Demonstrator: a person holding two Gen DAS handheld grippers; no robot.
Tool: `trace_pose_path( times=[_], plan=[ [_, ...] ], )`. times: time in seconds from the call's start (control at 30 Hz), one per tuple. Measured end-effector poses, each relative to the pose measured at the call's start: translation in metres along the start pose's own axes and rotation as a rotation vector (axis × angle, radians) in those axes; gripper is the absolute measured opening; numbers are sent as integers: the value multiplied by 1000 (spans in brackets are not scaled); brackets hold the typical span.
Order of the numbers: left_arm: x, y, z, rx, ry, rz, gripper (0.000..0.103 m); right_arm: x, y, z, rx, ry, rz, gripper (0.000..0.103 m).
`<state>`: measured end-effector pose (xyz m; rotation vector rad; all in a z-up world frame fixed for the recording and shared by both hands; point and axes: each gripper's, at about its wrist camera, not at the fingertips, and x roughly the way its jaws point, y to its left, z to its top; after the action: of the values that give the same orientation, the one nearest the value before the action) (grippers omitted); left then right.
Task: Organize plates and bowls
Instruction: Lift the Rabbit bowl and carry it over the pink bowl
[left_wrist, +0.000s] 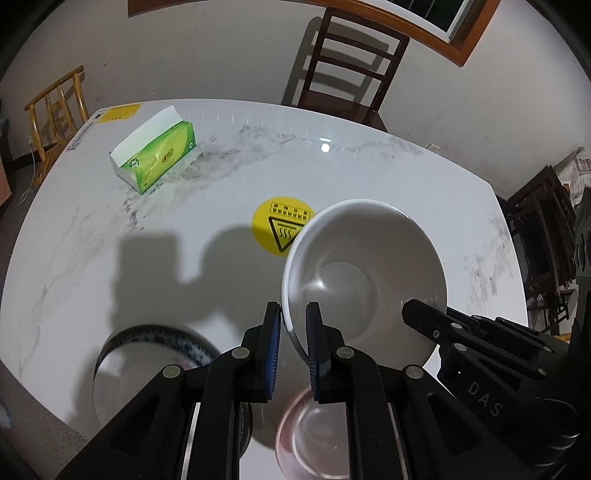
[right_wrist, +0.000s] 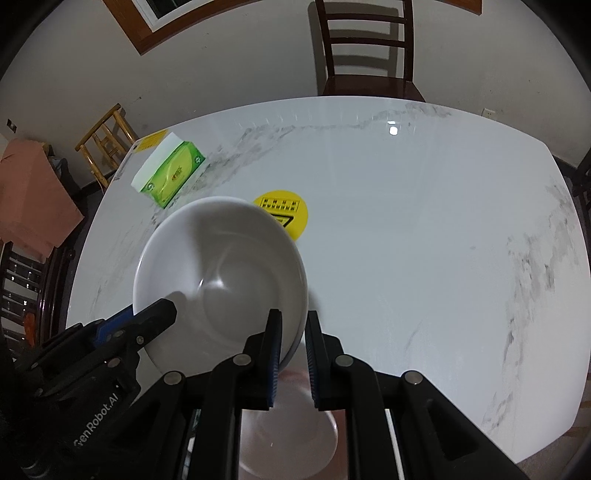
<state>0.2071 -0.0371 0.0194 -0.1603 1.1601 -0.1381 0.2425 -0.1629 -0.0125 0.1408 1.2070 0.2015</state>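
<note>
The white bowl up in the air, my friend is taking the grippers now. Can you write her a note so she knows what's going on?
Left gripper: shut on the white bowl's left rim.
Right gripper: shut on the same bowl's right rim.
Both hold the white bowl in the air, tilted, above the table.
Under it sits a pinkish bowl near the table's front edge. A blue-patterned dish sits to its left.
A tissue box and a yellow warning sticker lie farther back.
Done: white bowl picked up.
Left: probably lower it into the pinkish bowl, then let go and sort the patterned dish.
</note>
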Motion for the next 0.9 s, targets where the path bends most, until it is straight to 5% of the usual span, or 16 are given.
trace_pose_path(
  times=[0.9],
  plan=[
    [-28,-12,-96,39,59,-7,11,-25,-2,-95,-34,36,-32,13]
  ],
)
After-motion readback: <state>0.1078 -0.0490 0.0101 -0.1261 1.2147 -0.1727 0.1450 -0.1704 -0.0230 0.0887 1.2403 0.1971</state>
